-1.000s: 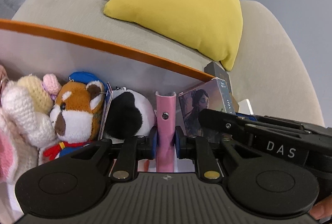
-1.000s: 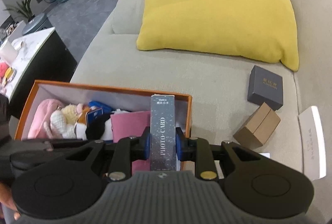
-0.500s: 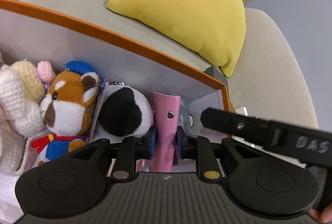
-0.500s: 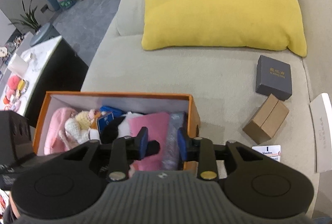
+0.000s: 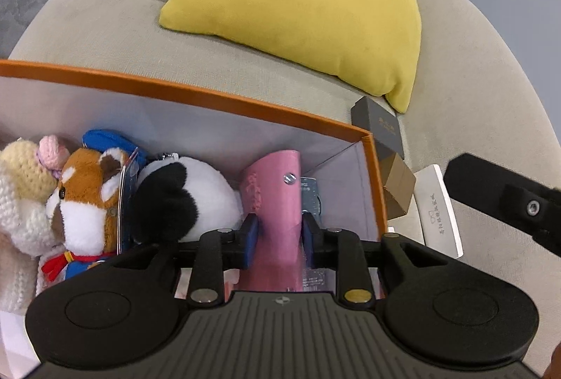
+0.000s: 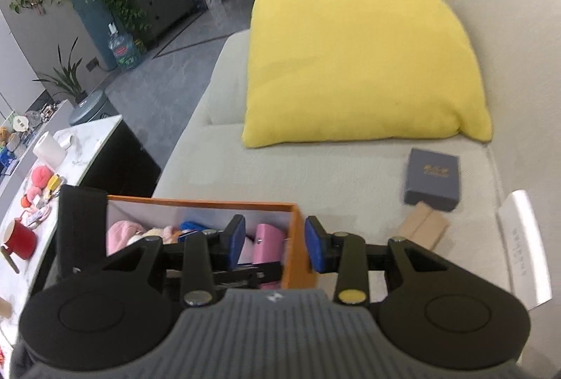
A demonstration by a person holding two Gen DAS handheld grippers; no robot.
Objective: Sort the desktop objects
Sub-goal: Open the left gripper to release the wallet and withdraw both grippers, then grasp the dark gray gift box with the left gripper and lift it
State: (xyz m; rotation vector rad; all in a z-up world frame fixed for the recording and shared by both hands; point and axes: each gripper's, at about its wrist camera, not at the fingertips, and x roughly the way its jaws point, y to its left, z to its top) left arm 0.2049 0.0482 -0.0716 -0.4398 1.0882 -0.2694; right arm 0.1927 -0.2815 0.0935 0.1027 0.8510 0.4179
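Far left inside the orange box (image 5: pixel 196 93), a cream crochet doll (image 5: pixel 21 189) leans against a red panda plush (image 5: pixel 84 203) with a blue cap and red scarf. Just beside that, a black-and-white panda plush (image 5: pixel 182 200), touching the panda's tag.

Next over, my left gripper (image 5: pixel 278 233) is clamped on the pink case (image 5: pixel 277 203); the blue pads (image 5: pixel 249 238) press both sides. The case stands upright in the box's right end, snap button facing up. Squeezed between the case and the box's right wall is a photo card pack (image 5: pixel 310 193), mostly hidden, printed face only partly visible.

Outside the box to the right on the beige sofa (image 5: pixel 473 91): a dark grey gift box (image 5: pixel 380 126), a kraft cardboard box (image 5: pixel 398 182) just beside it and close against the orange wall, then a white glasses case (image 5: pixel 438 207). A yellow cushion (image 5: pixel 301 0) sits behind, well apart from the orange box.

In the right wrist view, my right gripper (image 6: pixel 275 244) has its fingers spread wide, holding nothing, raised above the orange box's (image 6: pixel 200 203) right wall. Frame is blurred. Pink case (image 6: pixel 268 242) shows through the gap. Grey gift box (image 6: pixel 433 179) and kraft box (image 6: pixel 422 226) lie to the right. White side table (image 6: pixel 80 147) with a red mug (image 6: pixel 19 238) sits far left.
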